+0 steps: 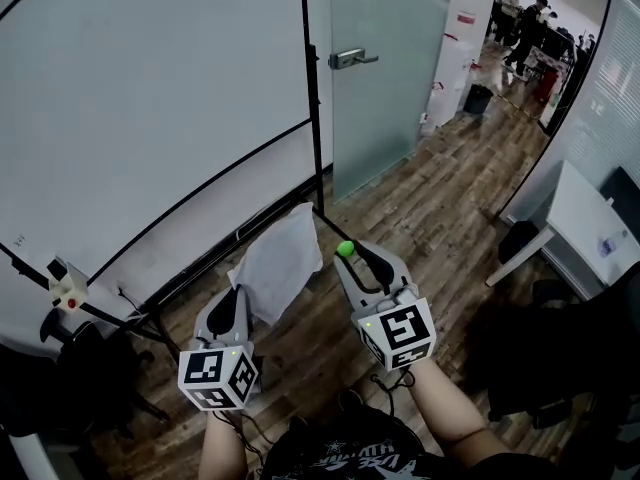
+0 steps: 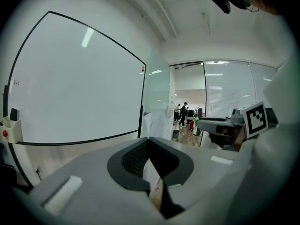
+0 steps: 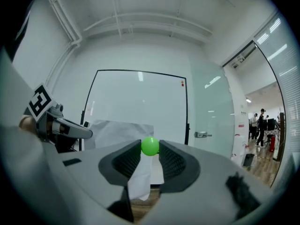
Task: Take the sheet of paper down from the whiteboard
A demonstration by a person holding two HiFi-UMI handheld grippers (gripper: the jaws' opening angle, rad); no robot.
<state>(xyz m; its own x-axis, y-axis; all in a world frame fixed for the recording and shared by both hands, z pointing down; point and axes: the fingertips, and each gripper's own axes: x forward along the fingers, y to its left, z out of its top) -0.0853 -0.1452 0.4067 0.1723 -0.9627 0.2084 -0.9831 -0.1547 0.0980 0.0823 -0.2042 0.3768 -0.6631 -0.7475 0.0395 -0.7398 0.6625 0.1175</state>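
1. Whiteboard (image 1: pixel 150 98): large, black-framed, standing on its own frame at our left. We see its face bare.
2. Wooden floor (image 1: pixel 440 198): dark planks running from beneath us toward an open office area at the top right.
3. Glass door (image 1: pixel 385 98): frosted, just right of the whiteboard's edge, with a metal lever handle (image 1: pixel 352 59).
4. White table (image 1: pixel 585 218): at the right edge, well apart from both tools.
5. Sheet of paper (image 1: pixel 280 263): white and creased, off the board and held in the air in front of its lower right corner. One corner is pinched, and the rest stands up and away from that tool.
6. Left gripper (image 1: pixel 238 293): jaws closed narrow on the lower corner of the sheet; its own view shows the paper edge between the pads.
7. Right gripper (image 1: pixel 352 258): just beside the sheet's right edge, jaws clamped on item 8.
8. Green ball (image 3: pixel 150 146): small and round, nipped between the very tips of the right jaws.
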